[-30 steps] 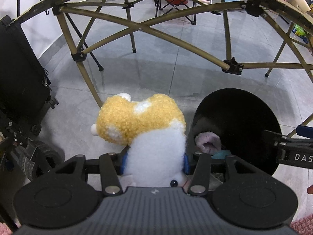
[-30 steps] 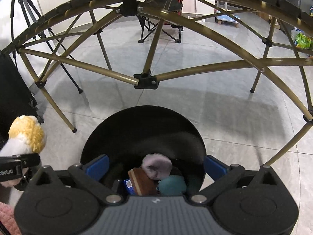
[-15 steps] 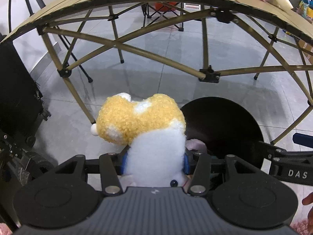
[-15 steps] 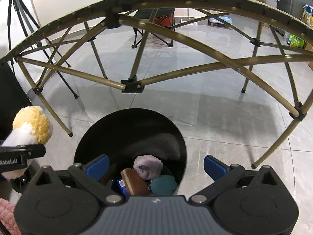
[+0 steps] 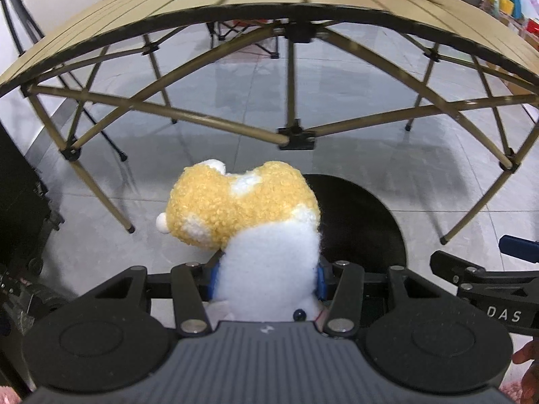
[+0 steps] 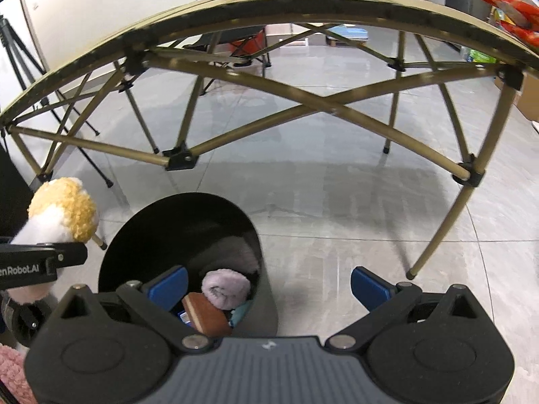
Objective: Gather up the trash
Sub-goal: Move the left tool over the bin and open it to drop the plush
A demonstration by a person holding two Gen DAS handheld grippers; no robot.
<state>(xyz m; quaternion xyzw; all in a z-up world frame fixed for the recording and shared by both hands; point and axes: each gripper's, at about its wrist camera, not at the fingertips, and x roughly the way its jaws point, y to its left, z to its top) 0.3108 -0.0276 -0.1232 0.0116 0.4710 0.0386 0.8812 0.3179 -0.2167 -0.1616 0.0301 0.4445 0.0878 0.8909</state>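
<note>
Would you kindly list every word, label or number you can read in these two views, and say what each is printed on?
"DAS": white letters on the black body of the right gripper, cut off at the frame edge in the left wrist view.
"enRobot.AI": white letters on the black body of the left gripper, its start cut off in the right wrist view.
The small blue package inside the round black bin has print too small to read.
</note>
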